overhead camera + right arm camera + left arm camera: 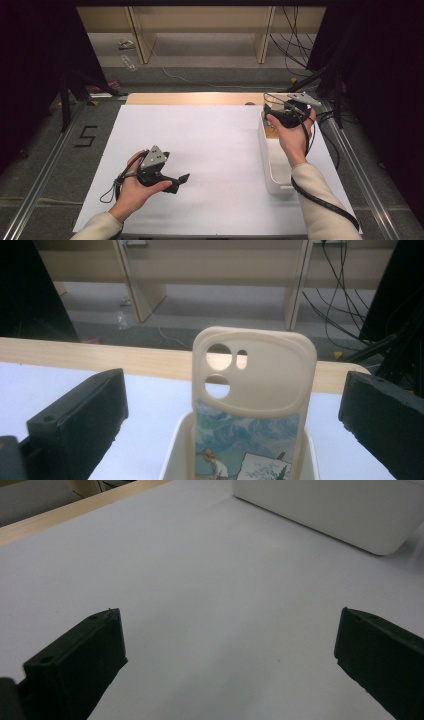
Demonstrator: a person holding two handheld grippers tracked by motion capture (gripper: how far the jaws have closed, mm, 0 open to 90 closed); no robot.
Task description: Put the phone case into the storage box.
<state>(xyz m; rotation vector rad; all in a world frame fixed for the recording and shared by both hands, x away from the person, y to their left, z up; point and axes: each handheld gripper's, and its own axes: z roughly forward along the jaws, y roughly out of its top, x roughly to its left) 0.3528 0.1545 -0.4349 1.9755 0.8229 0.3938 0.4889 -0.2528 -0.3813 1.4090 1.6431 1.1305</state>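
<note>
A beige phone case (252, 405) with a printed mountain picture stands upright at the far end of a white bin (176, 450). My right gripper (232, 415) is open, its jaws wide apart on either side of the case and touching nothing. From above, that gripper (274, 114) hovers over the bin's (272, 170) far end, where a tan bit of the case (270, 131) peeks out. My left gripper (182, 179) is open and empty, low over the white mat (210, 140) at the front left. Its own camera shows wide jaws (230, 655) aimed toward the bin (340, 510).
A wooden table edge (195, 98) runs along the back of the mat. Beyond it are wooden shelf legs (142, 45) and loose cables (295, 45) on the floor. Metal rails (45, 170) flank the table, and dark curtains close both sides.
</note>
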